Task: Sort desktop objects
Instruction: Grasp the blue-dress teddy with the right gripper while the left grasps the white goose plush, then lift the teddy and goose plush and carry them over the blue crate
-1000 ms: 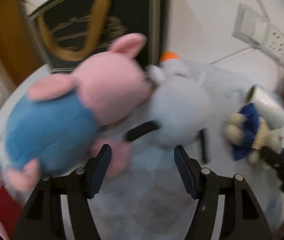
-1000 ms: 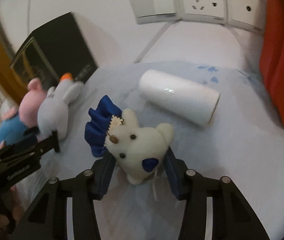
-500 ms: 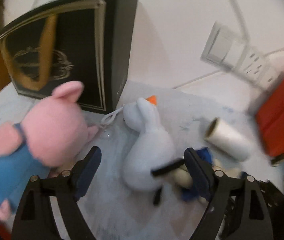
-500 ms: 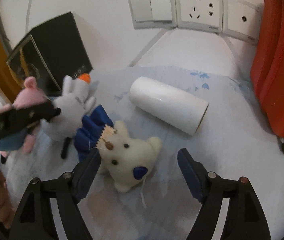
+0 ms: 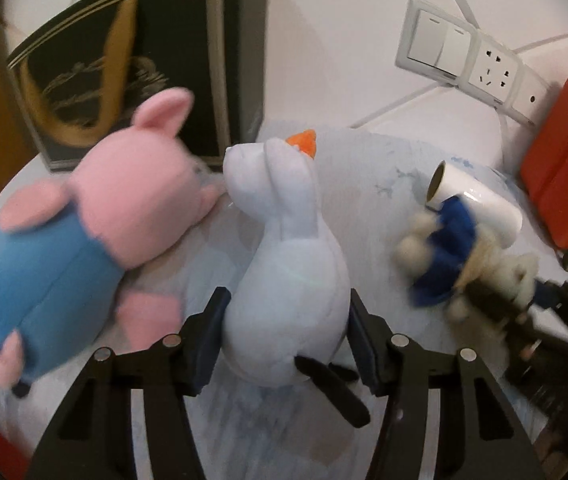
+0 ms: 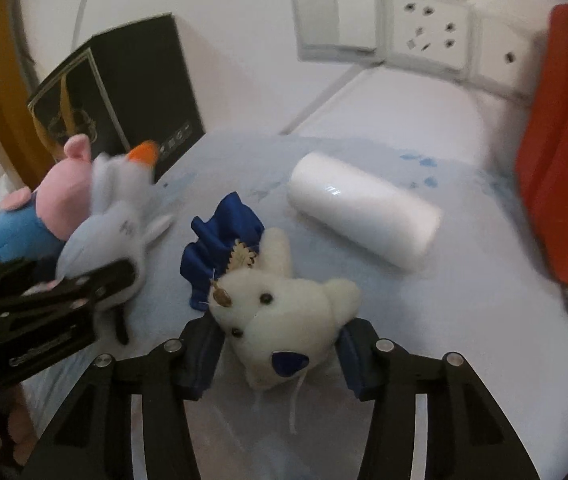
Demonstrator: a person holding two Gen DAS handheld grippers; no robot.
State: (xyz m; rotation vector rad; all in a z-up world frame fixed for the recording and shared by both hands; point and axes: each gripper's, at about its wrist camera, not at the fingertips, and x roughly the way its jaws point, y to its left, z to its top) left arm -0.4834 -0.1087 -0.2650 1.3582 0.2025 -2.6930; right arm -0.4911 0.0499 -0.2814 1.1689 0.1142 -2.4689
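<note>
**Both grippers closing on plush toys**

Left wrist view: the left gripper (image 5: pixel 285 334) has its jaws closing around the white snowman plush (image 5: pixel 284 264), pads against its lower body. The pink pig plush (image 5: pixel 84 232) lies just beside it on the light blue cloth (image 5: pixel 371 184), before the black box (image 5: pixel 136 64).

Right wrist view: the right gripper (image 6: pixel 280 354) has its jaws closing on the head of the cream bear plush (image 6: pixel 280 312), pads at both sides. The white roll (image 6: pixel 363 216) lies beyond, apart from the bear.

Half a second ago both grippers stood wide, neither touching its toy.

In the left view the bear and right gripper are blurred. The red object (image 6: pixel 559 152) is cut off at the frame edge.
</note>
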